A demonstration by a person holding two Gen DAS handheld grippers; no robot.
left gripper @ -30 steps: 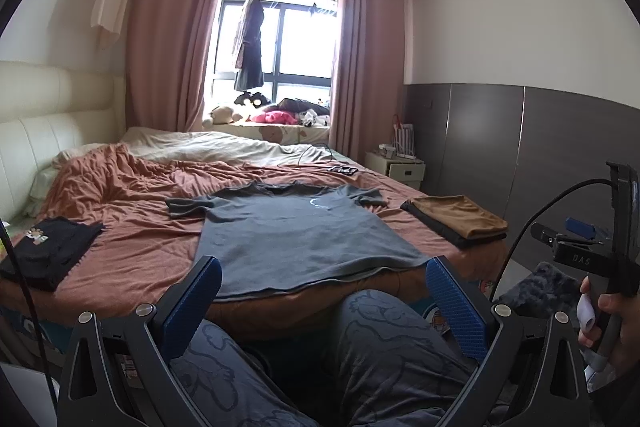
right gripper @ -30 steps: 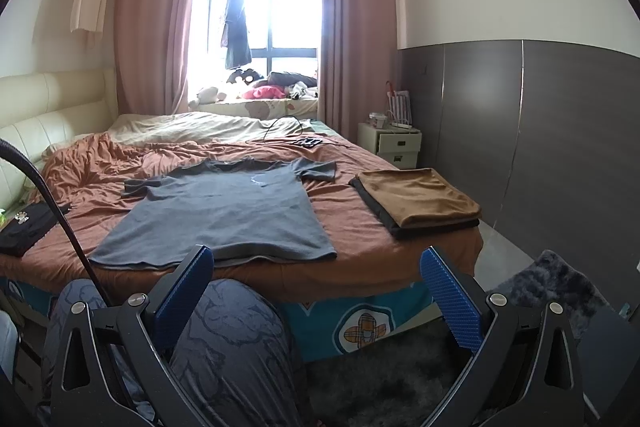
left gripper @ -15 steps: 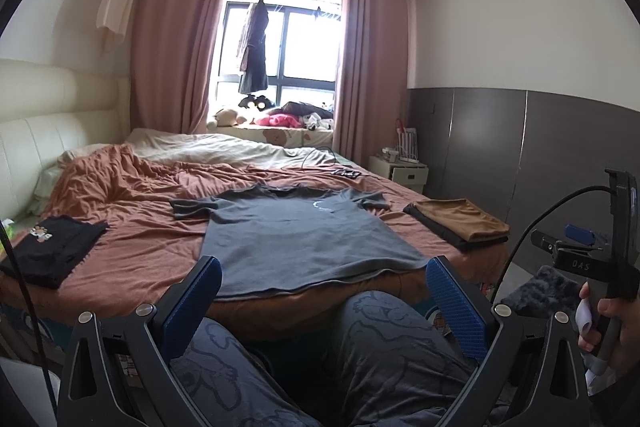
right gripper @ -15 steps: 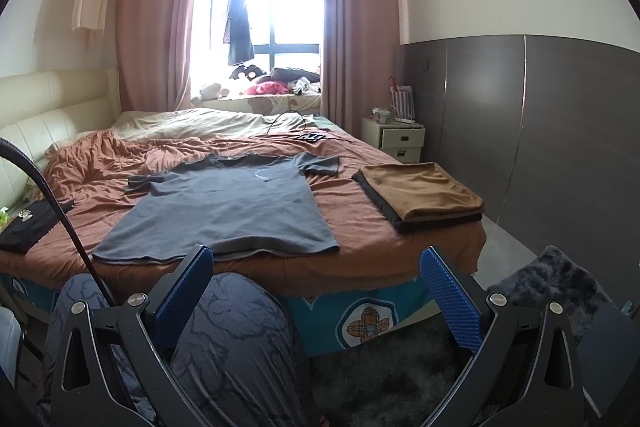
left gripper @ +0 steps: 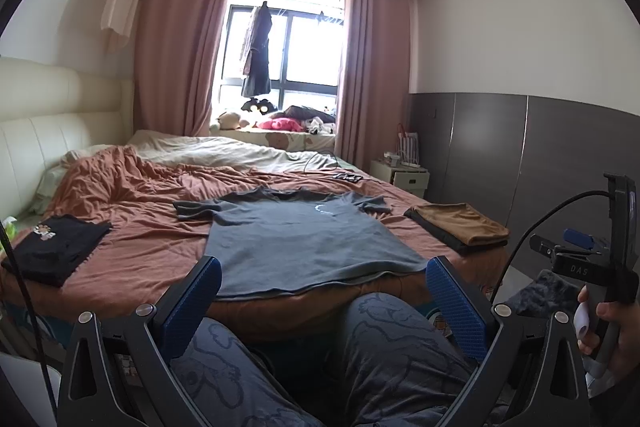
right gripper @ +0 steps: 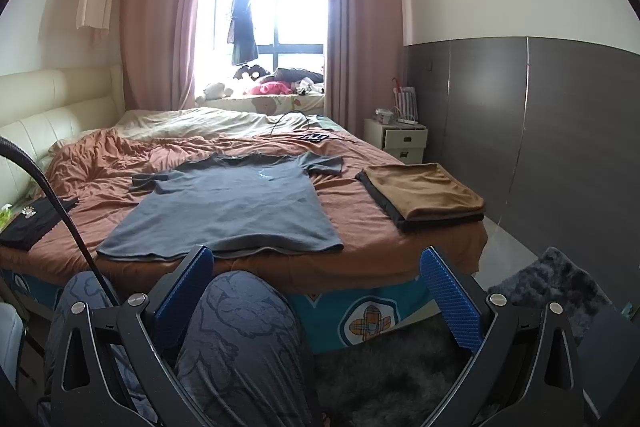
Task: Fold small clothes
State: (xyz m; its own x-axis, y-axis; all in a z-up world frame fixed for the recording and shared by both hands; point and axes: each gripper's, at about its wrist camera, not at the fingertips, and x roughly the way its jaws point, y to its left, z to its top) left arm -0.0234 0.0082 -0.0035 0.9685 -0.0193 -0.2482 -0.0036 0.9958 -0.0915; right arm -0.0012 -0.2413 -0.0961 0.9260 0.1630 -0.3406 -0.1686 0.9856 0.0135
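Both spread, empty tongs (left gripper: 322,301) (right gripper: 316,287) have crept nearer the flat grey T-shirt (left gripper: 296,235) ahead.

The black garment (right gripper: 36,223) runs off the left edge — a cable (right gripper: 60,203) crosses it; windowsill clutter (left gripper: 296,119) too small to tell.

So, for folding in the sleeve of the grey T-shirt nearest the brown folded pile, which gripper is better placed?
Probably the right gripper. The grey T-shirt lies left of centre in its view, so that sleeve and the brown pile are on its side. Both grippers are open and short of the bed.
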